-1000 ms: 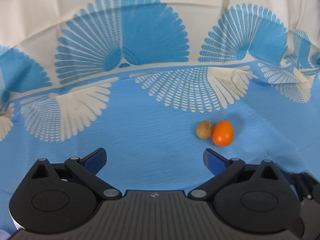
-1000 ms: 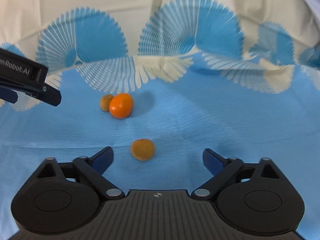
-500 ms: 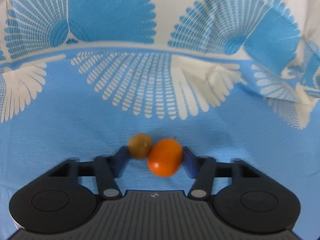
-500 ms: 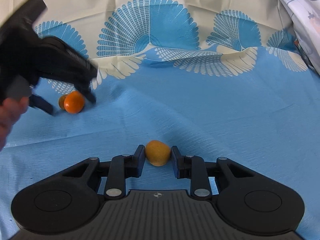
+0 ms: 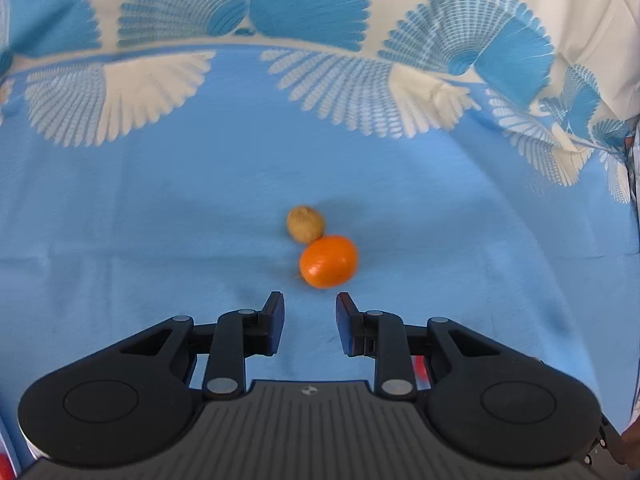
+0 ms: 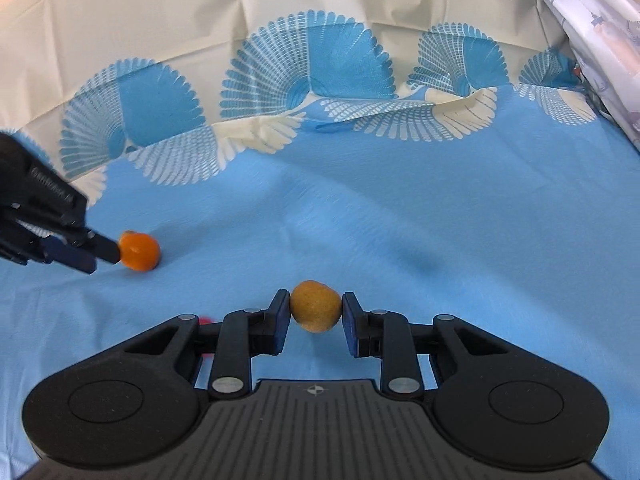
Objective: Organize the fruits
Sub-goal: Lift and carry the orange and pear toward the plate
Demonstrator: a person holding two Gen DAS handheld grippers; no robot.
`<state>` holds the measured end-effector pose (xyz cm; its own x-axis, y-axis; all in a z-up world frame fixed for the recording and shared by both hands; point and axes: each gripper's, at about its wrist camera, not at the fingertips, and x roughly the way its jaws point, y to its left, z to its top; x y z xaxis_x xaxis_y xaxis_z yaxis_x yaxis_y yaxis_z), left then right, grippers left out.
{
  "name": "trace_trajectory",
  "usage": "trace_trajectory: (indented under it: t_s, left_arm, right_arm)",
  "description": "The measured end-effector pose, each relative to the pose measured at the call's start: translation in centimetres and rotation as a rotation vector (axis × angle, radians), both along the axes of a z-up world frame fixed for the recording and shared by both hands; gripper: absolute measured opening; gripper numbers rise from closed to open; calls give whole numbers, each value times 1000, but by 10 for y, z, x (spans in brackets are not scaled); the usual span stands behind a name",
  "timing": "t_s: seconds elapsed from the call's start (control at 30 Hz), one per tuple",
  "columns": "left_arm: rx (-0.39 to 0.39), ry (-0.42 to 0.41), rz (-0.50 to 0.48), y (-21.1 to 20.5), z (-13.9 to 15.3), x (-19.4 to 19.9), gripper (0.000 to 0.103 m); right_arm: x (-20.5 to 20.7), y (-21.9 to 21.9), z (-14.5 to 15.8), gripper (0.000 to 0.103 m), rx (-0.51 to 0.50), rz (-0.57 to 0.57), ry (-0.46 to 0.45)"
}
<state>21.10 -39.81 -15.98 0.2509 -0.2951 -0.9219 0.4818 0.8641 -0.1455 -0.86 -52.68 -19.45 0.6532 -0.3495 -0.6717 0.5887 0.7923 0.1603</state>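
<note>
In the left wrist view an orange mandarin [image 5: 328, 261] lies on the blue cloth, touching a small brown fruit [image 5: 305, 223] behind it. My left gripper [image 5: 310, 316] sits just short of the mandarin, its jaws narrowly apart and empty. In the right wrist view my right gripper [image 6: 316, 312] is shut on a yellow-orange fruit [image 6: 316, 311], held between both pads. The mandarin [image 6: 140, 251] shows at the left there, with the left gripper [image 6: 86, 254] right beside it.
The blue cloth [image 5: 160, 220] with white fan prints covers the surface, and its cream border folds up at the back. A white patterned fabric [image 6: 592, 20] hangs at the far right. A small red thing [image 6: 205, 321] peeks out by the right gripper's left finger.
My left gripper has pulled back from the mandarin and brown fruit, which now lie ahead of its fingertips; the mandarin has shifted in front of the brown fruit. My right gripper stays shut on the yellow-orange fruit.
</note>
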Motion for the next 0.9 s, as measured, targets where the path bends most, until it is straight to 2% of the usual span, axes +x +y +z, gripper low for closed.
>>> trace_trajectory:
  t_s: [0.1,0.17,0.23,0.37,0.47,0.6,0.7,0.77,0.83,0.9]
  left_arm:
    - [-38,13,13,12,2,4,38]
    - [-40,6,17,11,2,9,59]
    - [-52,20,19,8,-1,16,69]
    - [-84,52,27,-14,-7,32,79]
    - [-83,62,12,-38,-14,34,79]
    - [-24,27,32,-55,-22,31,78]
    - [15,2,30,-49,-25,27,60]
    - [32,6,36,-42,-29,28,40]
    - [9,30,38,-34,-35,31,40]
    - [14,20,38,-31,-33,29,40]
  right_arm:
    - [-8,6,1,29,8,-21,9]
    - [-13,9,2,29,1,-34,10]
    - [-16,8,1,29,6,-46,13]
    - [-18,0,-6,29,16,-65,26]
    - [-18,-7,-13,29,22,-80,32]
    - [-20,-18,-22,29,41,-102,41]
    - [-23,-23,-27,29,54,-109,39]
    - [-25,-24,-29,29,60,-109,36]
    - [-25,-23,-30,29,54,-109,35]
    - [-24,-21,-30,29,42,-106,40]
